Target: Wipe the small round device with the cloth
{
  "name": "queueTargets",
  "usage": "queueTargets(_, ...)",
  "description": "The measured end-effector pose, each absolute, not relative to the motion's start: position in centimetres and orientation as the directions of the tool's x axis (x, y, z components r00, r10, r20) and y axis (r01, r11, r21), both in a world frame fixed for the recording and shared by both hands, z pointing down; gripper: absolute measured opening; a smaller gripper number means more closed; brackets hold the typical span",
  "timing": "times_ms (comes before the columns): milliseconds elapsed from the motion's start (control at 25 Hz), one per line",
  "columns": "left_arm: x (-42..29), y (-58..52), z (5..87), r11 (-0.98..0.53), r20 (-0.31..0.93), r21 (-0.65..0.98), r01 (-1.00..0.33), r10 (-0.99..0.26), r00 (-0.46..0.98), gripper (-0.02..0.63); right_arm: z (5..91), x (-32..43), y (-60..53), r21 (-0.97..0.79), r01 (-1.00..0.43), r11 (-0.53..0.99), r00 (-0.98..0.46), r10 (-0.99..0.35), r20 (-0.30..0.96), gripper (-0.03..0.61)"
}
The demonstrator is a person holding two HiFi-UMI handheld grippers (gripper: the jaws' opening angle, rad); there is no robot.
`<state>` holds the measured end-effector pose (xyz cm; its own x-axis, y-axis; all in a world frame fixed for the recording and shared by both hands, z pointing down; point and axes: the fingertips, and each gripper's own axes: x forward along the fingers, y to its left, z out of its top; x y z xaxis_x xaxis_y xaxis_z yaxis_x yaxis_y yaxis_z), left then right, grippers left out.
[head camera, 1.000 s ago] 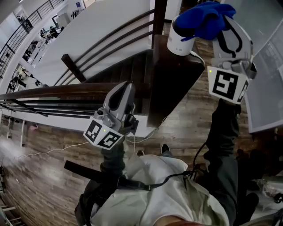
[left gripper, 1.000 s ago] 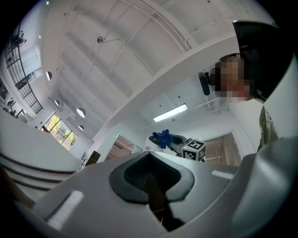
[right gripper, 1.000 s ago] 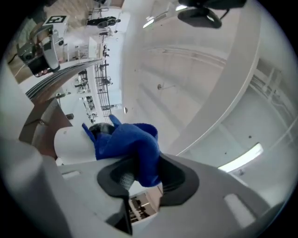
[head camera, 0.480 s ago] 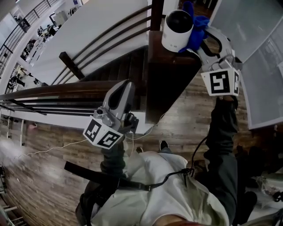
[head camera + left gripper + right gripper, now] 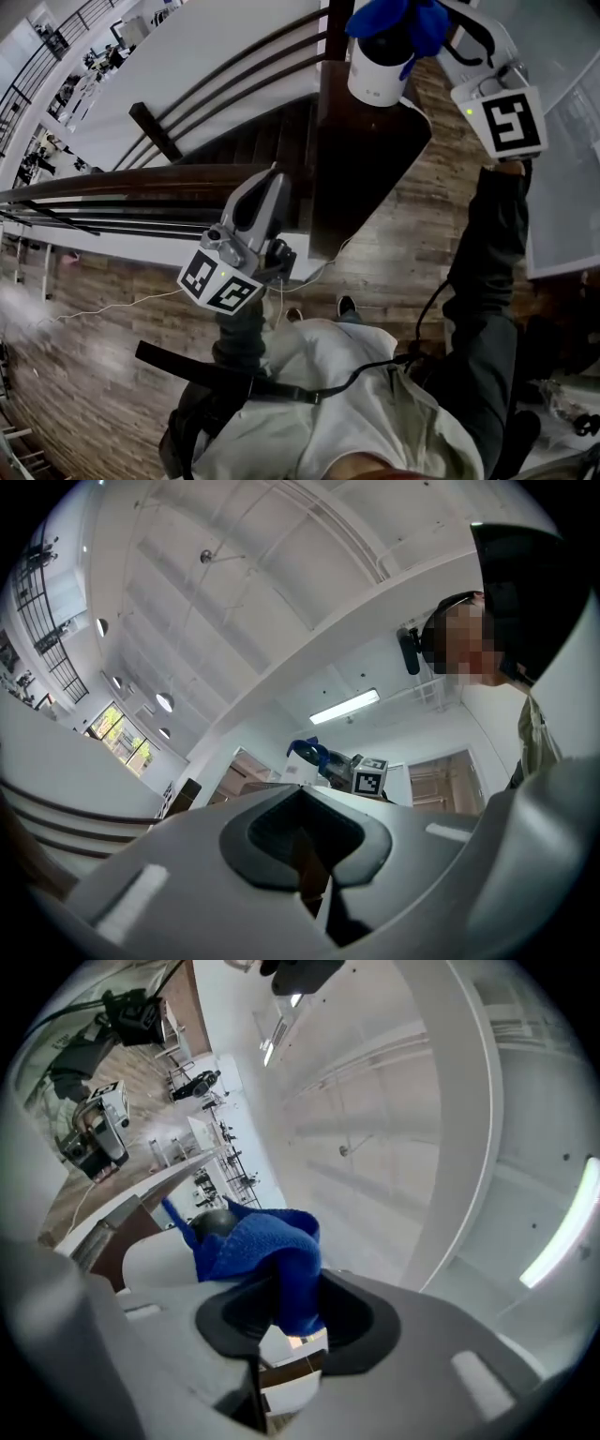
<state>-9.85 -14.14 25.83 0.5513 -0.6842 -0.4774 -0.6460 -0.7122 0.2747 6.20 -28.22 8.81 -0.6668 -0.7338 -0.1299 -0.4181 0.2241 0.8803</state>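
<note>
The right gripper is held outstretched, clamped on the cloth; the left gripper is held low, jaws together.

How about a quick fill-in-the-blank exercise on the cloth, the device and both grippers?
1. The right gripper is shut on a ____ cloth.
2. The cloth covers the top of the small round device, whose body is ____.
3. The left gripper, down by the railing, is shut with ____ between its jaws.

Missing words: blue; white; nothing.

Office atrium, wooden railing, plank floor
</note>
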Motion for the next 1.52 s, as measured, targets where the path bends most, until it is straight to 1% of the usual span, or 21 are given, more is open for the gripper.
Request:
queueTargets(120, -10.1, -14.1, 26.0, -0.702, -0.477, 0.277, -0.655, -0.693, 0.541, 0.002, 11.3, 6.9, -28.6, 0.890, -0.396, 0.224, -0.643, -0.760, -0.095, 0.121)
queueTargets(200, -10.4, -14.2, 26.1, -0.698, -0.475, 0.274, -0.662, -0.697, 0.538, 0.002, 13.8, 7.2, -28.4, 0.913, -0.344, 0.218, -0.610, -0.791, -0.041, 0.121)
queueTargets(280, -10.6, -14.7, 25.9, -0.697, -0.472, 0.260, -0.668, -0.695, 0.542, 0.002, 15.8, 7.2, -27.8, 0.924, -0.321, 0.209, -0.588, -0.808, -0.021, 0.121)
queueTargets(400, -10.7, -16.2, 23.7, -0.701, -0.476, 0.199, -0.685, -0.680, 0.557, 0.002, 15.4, 7.6, -26.5, 0.912, -0.374, 0.171, -0.573, -0.815, -0.083, 0.121)
queueTargets(600, -9.8, -18.6, 18.5, -0.711, -0.517, 0.083, -0.699, -0.630, 0.580, 0.002, 9.3, 7.6, -23.8, 0.847, -0.528, 0.057, -0.545, -0.788, -0.287, 0.121)
queueTargets(680, -9.0, -19.0, 16.5, -0.720, -0.529, 0.047, -0.693, -0.606, 0.594, 0.002, 7.8, 6.4, -23.3, 0.853, -0.521, 0.028, -0.534, -0.791, -0.300, 0.121)
queueTargets(800, -7.8, -19.0, 14.7, -0.733, -0.541, 0.019, -0.680, -0.580, 0.610, 0.002, 8.4, 4.1, -23.4, 0.893, -0.450, -0.019, -0.517, -0.810, -0.278, 0.121)
queueTargets(920, -6.8, -18.5, 14.2, -0.746, -0.540, 0.008, -0.666, -0.564, 0.625, 0.002, 9.4, 2.7, -22.0, 0.916, -0.388, -0.102, -0.534, -0.785, -0.313, 0.121)
queueTargets(1120, -6.3, -18.5, 14.4, -0.753, -0.540, 0.021, -0.657, -0.562, 0.627, 0.002, 12.9, 3.3, -20.9, 0.946, -0.312, -0.085, -0.537, -0.806, -0.249, 0.121)
queueTargets(1320, -6.0, -17.9, 14.8, -0.754, -0.534, 0.011, -0.657, -0.560, 0.633, 0.002, 17.3, 3.1, -19.5, 0.971, -0.236, 0.040, -0.563, -0.820, -0.104, 0.121)
queueTargets(1360, -5.9, -17.8, 14.8, -0.753, -0.533, 0.007, -0.658, -0.560, 0.635, 0.002, 17.1, 3.1, -19.2, 0.967, -0.249, 0.046, -0.575, -0.810, -0.110, 0.121)
queueTargets(1400, -5.8, -17.9, 14.9, -0.752, -0.530, 0.003, -0.659, -0.560, 0.637, 0.002, 16.4, 3.3, -18.9, 0.959, -0.282, 0.038, -0.590, -0.795, -0.142, 0.121)
queueTargets(1480, -5.6, -17.8, 15.1, -0.755, -0.528, -0.002, -0.656, -0.556, 0.642, 0.002, 13.7, 3.9, -18.7, 0.921, -0.390, -0.007, -0.599, -0.758, -0.259, 0.121)
queueTargets(1520, -5.6, -17.6, 15.1, -0.757, -0.529, -0.003, -0.653, -0.553, 0.644, 0.002, 12.3, 4.6, -19.1, 0.892, -0.451, -0.031, -0.578, -0.751, -0.318, 0.121)
